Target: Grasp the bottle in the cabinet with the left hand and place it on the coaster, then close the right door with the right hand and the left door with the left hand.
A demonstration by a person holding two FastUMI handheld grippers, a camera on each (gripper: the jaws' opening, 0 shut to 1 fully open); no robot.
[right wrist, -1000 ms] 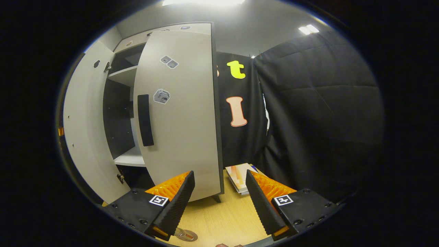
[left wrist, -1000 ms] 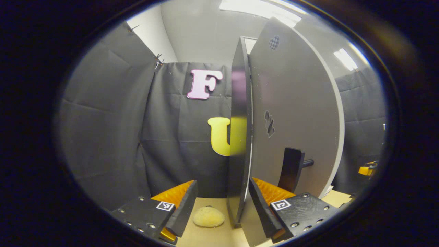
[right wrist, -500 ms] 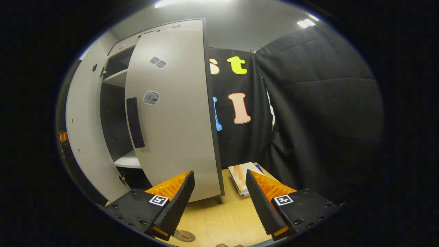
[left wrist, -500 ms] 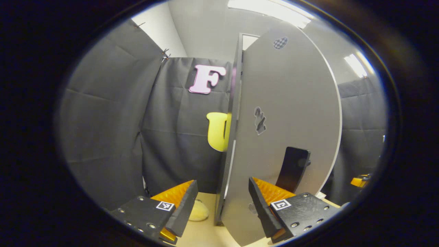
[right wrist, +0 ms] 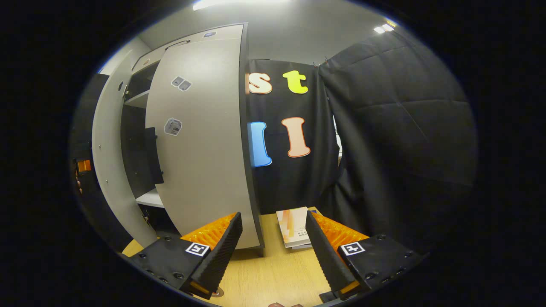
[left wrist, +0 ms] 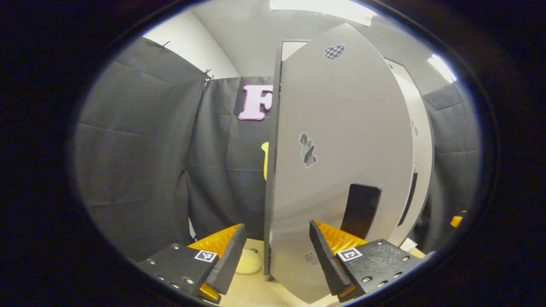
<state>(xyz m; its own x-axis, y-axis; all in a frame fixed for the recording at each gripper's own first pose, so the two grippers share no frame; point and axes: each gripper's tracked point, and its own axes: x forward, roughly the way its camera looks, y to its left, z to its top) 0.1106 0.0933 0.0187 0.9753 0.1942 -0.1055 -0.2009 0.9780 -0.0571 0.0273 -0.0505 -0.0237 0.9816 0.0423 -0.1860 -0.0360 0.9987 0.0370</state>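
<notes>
Jaws of both the left gripper (left wrist: 276,249) and right gripper (right wrist: 273,241) are spread, holding nothing. The left door (left wrist: 341,140) hides the cabinet interior; the right door (right wrist: 200,140) has swung further shut than before.

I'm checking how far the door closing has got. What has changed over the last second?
Both doors have swung further shut: the left door now shows more of its face, and the right door covers more of the cabinet opening. Both hand-held grippers, left and right, stay open, gripping nothing. The booklets haven't moved.
</notes>
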